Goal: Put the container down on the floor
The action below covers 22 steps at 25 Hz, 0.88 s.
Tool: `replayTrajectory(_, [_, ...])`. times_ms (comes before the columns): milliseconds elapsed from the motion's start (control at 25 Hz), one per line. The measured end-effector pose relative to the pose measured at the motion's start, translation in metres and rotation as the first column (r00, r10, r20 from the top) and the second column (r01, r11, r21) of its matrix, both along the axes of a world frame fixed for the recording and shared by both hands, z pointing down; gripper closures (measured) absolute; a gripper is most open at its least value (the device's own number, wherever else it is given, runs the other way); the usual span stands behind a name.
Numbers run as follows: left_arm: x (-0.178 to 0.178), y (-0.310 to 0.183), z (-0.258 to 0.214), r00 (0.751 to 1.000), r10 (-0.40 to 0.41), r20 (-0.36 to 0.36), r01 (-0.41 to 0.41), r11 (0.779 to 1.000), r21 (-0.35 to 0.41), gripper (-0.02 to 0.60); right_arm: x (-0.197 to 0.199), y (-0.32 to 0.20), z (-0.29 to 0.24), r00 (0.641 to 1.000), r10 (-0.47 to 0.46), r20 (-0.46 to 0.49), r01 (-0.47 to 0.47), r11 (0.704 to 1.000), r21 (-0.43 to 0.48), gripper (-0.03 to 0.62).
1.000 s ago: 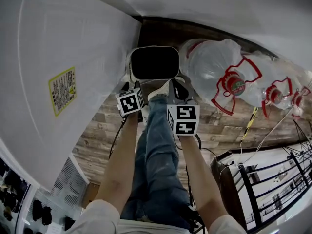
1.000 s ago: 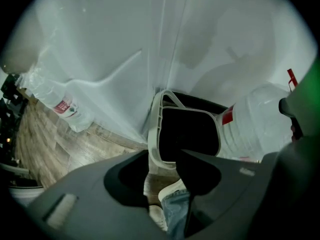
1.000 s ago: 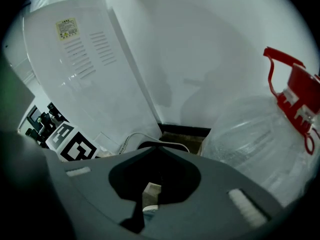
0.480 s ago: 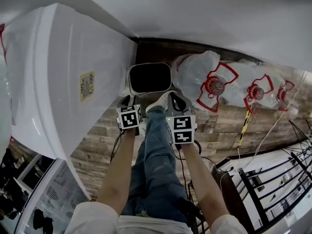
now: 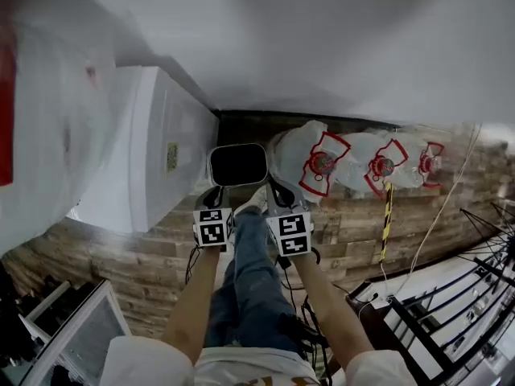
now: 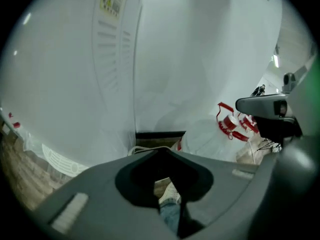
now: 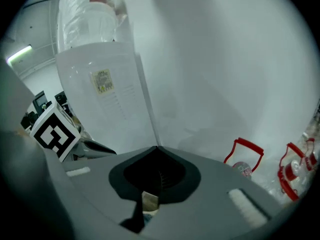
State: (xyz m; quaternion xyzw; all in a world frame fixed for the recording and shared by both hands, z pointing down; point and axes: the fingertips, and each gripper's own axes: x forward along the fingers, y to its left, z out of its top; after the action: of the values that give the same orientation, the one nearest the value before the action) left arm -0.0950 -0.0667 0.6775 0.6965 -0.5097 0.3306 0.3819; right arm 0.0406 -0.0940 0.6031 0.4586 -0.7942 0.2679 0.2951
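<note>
Container on the floor, both grippers closed on nothing.
The white container (image 5: pixel 238 164) stands upper centre on the wood floor (image 5: pixel 113 248), between water dispenser (image 5: pixel 153 159) and bagged water jugs (image 5: pixel 322 163); left gripper (image 5: pixel 214 191) and right gripper (image 5: pixel 278 186) are just below it.

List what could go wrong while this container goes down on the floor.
1. The container is in a narrow gap between the white dispenser and the water bottles. If it is lowered askew, it could knock either one.
2. The left gripper and right gripper reach only its near rim, with their jaws together. Its far side might tip down.
3. The person's shoe is close to that rim and could get caught underneath.
</note>
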Motion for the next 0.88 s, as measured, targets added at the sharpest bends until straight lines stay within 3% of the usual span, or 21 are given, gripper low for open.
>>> replayTrajectory(240, [-0.013, -0.005, -0.077, 0.999, -0.012, -0.031, 0.015, 0.995, 0.103, 0.58, 0.007, -0.001, -0.067, 0.999, 0.039, 0.011, -0.039, 0.996, 0.08, 0.568])
replayTrajectory(440, [-0.011, -0.002, -0.147, 0.991, 0.001, -0.13, 0.025, 0.98, 0.197, 0.58, 0.008, 0.017, -0.117, 0.999, 0.048, 0.02, -0.05, 0.991, 0.121, 0.568])
replayTrajectory(720, [-0.005, 0.007, -0.241, 0.954, 0.037, -0.297, 0.067, 0.94, 0.334, 0.58, 0.01, 0.034, -0.177, 0.999, 0.035, 0.02, -0.038, 0.982, 0.186, 0.568])
replayTrajectory(880, [-0.007, 0.001, -0.279, 0.95, 0.074, -0.302, 0.06, 0.91, 0.411, 0.58, 0.014, 0.032, -0.214, 0.998, 0.061, 0.031, -0.068, 0.954, 0.292, 0.568])
